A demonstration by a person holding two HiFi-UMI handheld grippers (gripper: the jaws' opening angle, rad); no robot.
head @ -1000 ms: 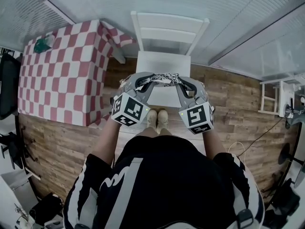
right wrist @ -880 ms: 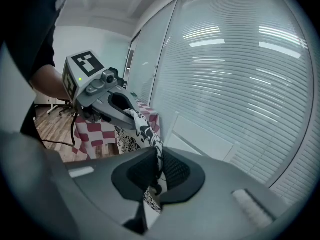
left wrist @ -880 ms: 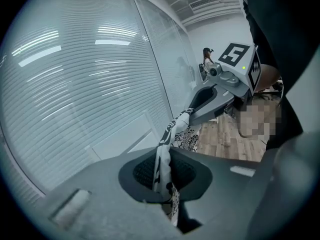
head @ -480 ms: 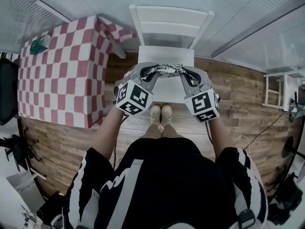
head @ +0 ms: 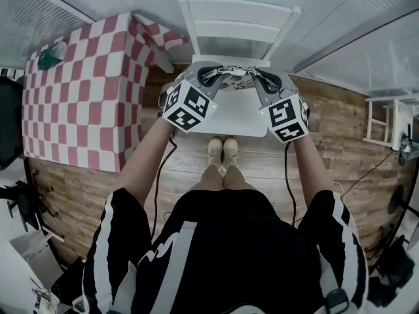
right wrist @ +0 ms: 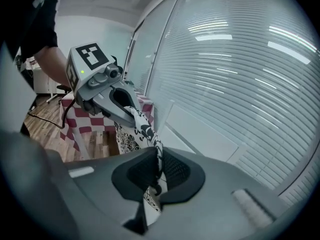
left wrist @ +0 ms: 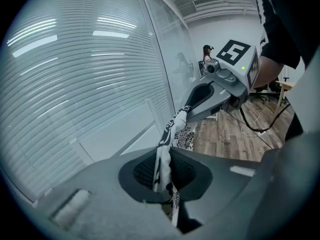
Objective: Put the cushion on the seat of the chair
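Observation:
A black-and-white patterned cushion (head: 234, 72) is stretched between my two grippers above the rear part of the white chair's seat (head: 232, 113), close to the backrest (head: 239, 21). My left gripper (head: 211, 77) is shut on the cushion's left edge, and my right gripper (head: 259, 77) is shut on its right edge. In the left gripper view the fabric (left wrist: 170, 134) runs from my jaws (left wrist: 162, 171) to the other gripper (left wrist: 220, 91). The right gripper view mirrors this: the cloth (right wrist: 147, 134) passes between my pads (right wrist: 156, 171). Whether the cushion touches the seat is hidden.
A table with a red-and-white checked cloth (head: 85, 90) stands left of the chair, with a small green thing (head: 49, 57) at its far corner. A white shelf (head: 383, 120) stands at the right. Blinds and glass walls rise behind the chair. The person's feet (head: 222, 152) are in front of the seat.
Both grippers have moved forward with the cushion, from over the seat's front edge to over its rear part near the backrest. Both grips stay the same.

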